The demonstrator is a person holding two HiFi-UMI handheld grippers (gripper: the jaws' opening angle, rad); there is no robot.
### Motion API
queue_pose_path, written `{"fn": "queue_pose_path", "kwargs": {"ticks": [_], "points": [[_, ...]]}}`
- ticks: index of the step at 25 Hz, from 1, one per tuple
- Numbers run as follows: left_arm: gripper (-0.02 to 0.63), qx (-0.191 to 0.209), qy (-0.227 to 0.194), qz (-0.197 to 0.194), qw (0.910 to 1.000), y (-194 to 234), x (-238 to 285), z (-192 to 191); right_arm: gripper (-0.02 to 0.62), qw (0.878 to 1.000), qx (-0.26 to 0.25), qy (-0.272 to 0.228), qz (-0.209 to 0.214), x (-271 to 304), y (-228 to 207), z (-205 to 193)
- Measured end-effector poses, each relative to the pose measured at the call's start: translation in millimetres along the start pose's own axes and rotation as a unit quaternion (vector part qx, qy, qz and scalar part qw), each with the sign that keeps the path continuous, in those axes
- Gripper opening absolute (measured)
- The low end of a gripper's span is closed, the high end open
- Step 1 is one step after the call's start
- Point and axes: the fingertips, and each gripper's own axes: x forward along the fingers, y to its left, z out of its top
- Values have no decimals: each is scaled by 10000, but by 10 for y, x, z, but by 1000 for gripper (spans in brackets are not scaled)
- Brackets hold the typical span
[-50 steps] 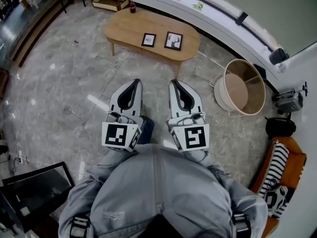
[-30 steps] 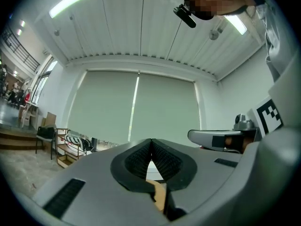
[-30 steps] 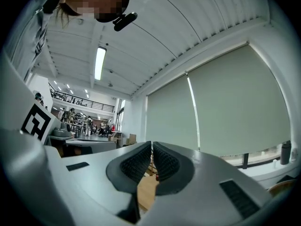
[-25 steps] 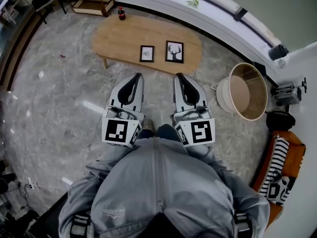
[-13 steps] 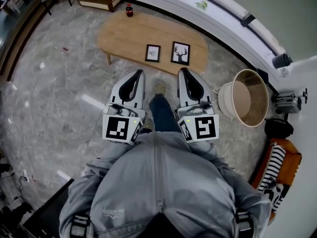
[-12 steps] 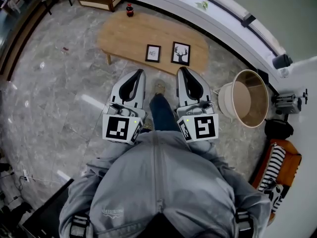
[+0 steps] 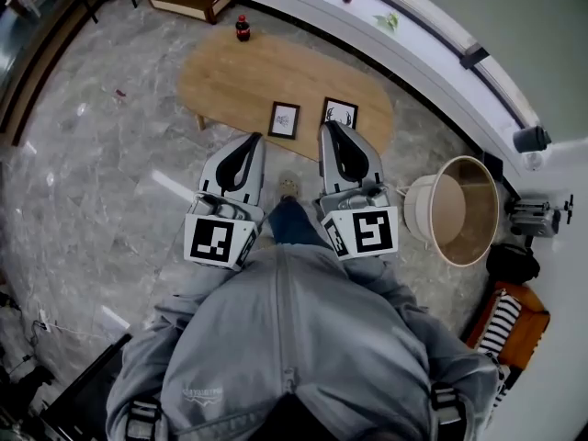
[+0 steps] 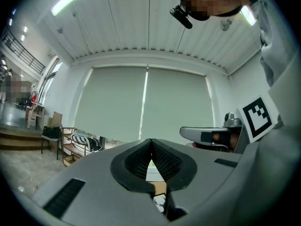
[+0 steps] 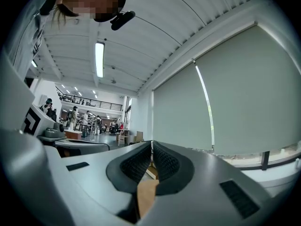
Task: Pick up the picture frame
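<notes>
Right gripper (image 7: 328, 128) now nearer portrait-oriented picture frame (image 7: 345, 110), top toward wall (image 7: 294, 3).

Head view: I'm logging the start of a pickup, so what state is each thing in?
left gripper: shut, empty.
right gripper: shut, empty.
left picture frame: on the table, not held.
deer picture frame: on the table, not held, partly behind the right gripper.
bottle: upright on the table.
</notes>
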Motion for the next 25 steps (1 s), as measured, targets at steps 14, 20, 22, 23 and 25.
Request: {"fn": "queue_pose_path", "kwargs": {"ticks": [14,20,22,23,25], "points": [[18,34,248,221,9994,657,2300,-172,33,9979,332,401,381,1804,-1617,-453],[17,213,383,408,9982,735,2723,-159,32,9958,332,405,751,2158,-1807,-476],[18,215,346,398,9984,738,2780,-147,32,9954,318,369,821,2206,-1825,-457],[18,215,290,378,9986,739,2806,-133,32,9953,307,357,843,2224,-1833,-450],[17,218,219,360,9989,753,2849,-110,32,9952,300,357,866,2258,-1852,-444]]}}
